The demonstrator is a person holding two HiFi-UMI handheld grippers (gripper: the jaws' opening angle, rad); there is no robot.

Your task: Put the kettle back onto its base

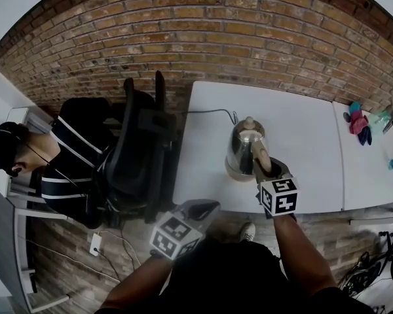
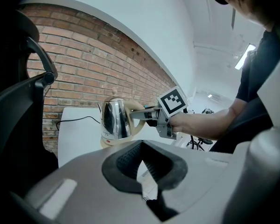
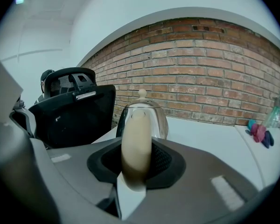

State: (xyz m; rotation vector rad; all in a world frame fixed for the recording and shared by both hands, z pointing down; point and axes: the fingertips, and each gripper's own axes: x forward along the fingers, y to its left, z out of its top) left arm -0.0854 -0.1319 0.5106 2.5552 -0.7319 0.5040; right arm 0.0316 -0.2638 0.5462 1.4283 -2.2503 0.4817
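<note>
The steel kettle [image 1: 244,146] stands upright on its beige base [image 2: 109,143], near the front edge of a white table [image 1: 301,142]. Its round knob is on top and its beige handle [image 3: 136,143] faces the person.

The right gripper [image 1: 264,169] reaches in from the front of the kettle. Its fingers [image 3: 164,161] pinch the handle from both sides, and the handle fills the gap between the dark pads. The marker cube [image 1: 278,196] sits just behind the grip.

The left gripper [image 1: 208,206] hangs off the table's front edge, in front of the kettle and to its left, well apart from it. Its fingers [image 2: 126,160] are pressed together at the tips with nothing between them.

A dark power cord [image 1: 209,112] lies on the table behind the kettle and runs off the left edge. Beyond that edge, left of the kettle, is a black office chair [image 1: 141,149]. Farther left a person [image 1: 65,156] in a dark striped top sits at another desk.

To the kettle's right, on an adjoining white tabletop [image 1: 373,175], lie a small pink-and-teal thing [image 1: 359,122] — too small to name — and a clear bottle [image 1: 385,116]. A red brick wall [image 1: 249,38] rises behind the kettle.
</note>
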